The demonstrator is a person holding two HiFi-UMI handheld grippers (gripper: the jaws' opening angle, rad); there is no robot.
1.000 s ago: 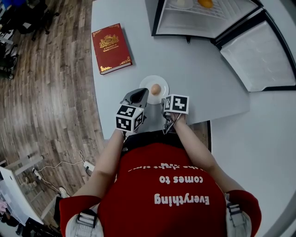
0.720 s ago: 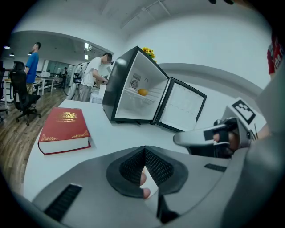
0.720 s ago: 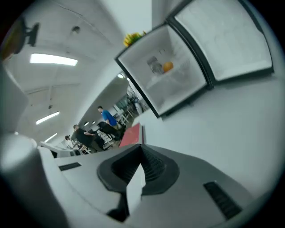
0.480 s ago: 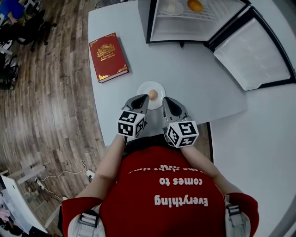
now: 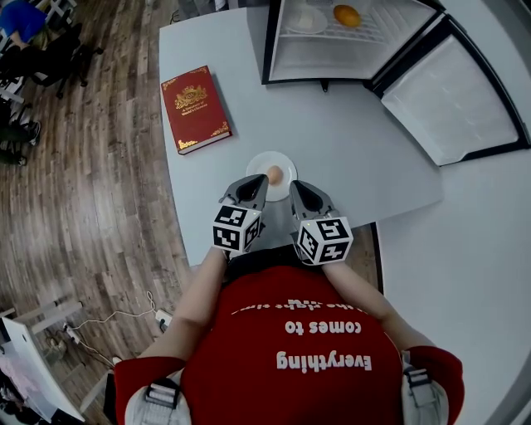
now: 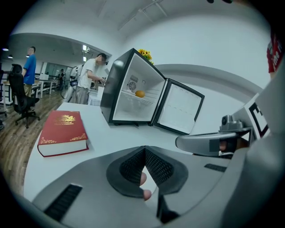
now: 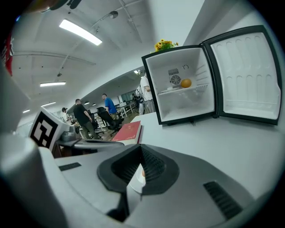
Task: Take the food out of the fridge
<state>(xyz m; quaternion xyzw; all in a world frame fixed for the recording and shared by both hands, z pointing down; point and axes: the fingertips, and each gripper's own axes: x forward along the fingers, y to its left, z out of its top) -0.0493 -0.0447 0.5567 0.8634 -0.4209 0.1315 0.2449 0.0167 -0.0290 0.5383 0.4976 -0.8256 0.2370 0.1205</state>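
Left gripper [image 5: 259, 181], right gripper [image 5: 295, 186]: both pressed together, empty, side by side. Egg [image 5: 274, 173] on plate [image 5: 258, 161], 12 o'clock, just beyond. Orange [image 5: 347, 15] in open fridge [image 5: 328, 58], 1 o'clock. Book [image 5: 195, 108], 11 o'clock.

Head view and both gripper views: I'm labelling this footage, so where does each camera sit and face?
Head view: on the person's head, facing steeply down: table, egg, left gripper, right gripper, red shirt.
Left gripper view: on that gripper, along its shut jaws toward the fridge and book.
Right gripper view: likewise, along shut jaws toward the fridge.
Both gripper views share the fridge and book.
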